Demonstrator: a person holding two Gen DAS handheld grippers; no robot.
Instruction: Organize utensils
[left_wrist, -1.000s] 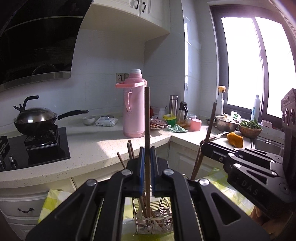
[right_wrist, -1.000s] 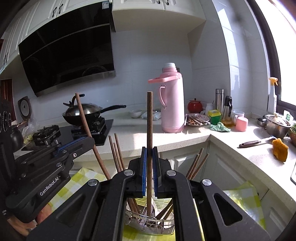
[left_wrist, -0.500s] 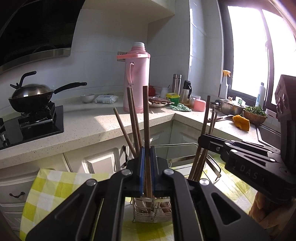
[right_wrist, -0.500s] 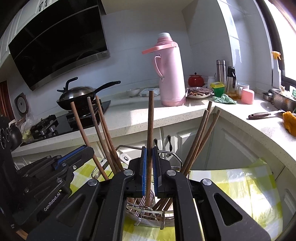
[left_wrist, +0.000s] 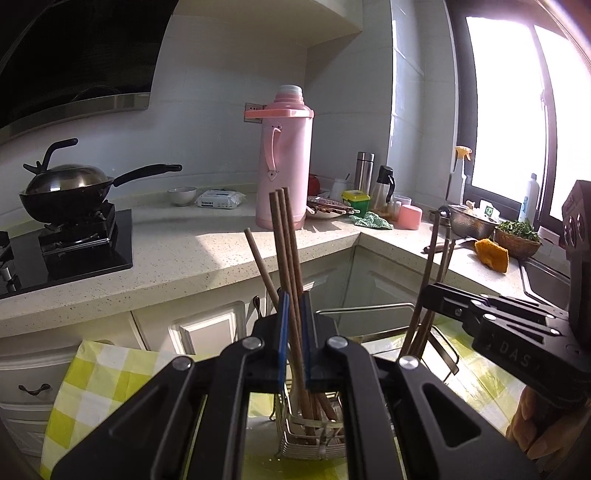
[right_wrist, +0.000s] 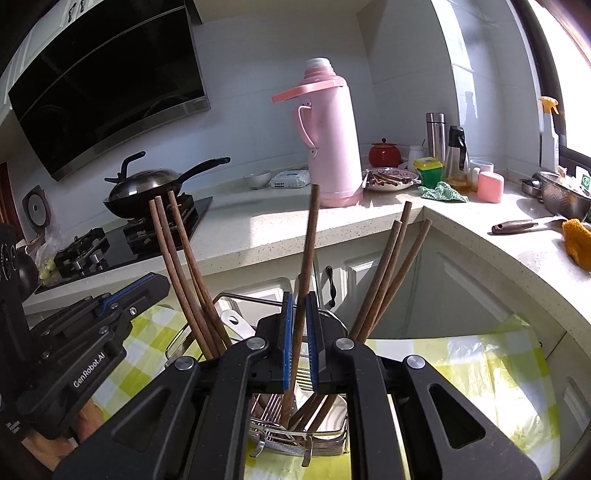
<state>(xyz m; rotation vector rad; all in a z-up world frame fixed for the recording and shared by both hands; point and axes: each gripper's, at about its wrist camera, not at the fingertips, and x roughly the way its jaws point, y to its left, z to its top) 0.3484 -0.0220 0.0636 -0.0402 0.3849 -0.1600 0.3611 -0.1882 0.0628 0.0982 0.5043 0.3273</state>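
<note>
The left gripper (left_wrist: 294, 306) has its fingers slightly parted, gripping nothing. Two brown chopsticks (left_wrist: 286, 240) stand loosely in the gap, their long axis near upright and leaning a little left of the fingers. Their lower ends sit in the wire basket (left_wrist: 306, 443) below the fingertips.

The right gripper (right_wrist: 300, 306) is likewise parted around a single chopstick (right_wrist: 308, 251). It slants across the gap, with its top right of the fingers and its foot in the same basket. Both grippers are equally near, so each probably needs to back off along its stick's axis so as not to tip it.
</note>
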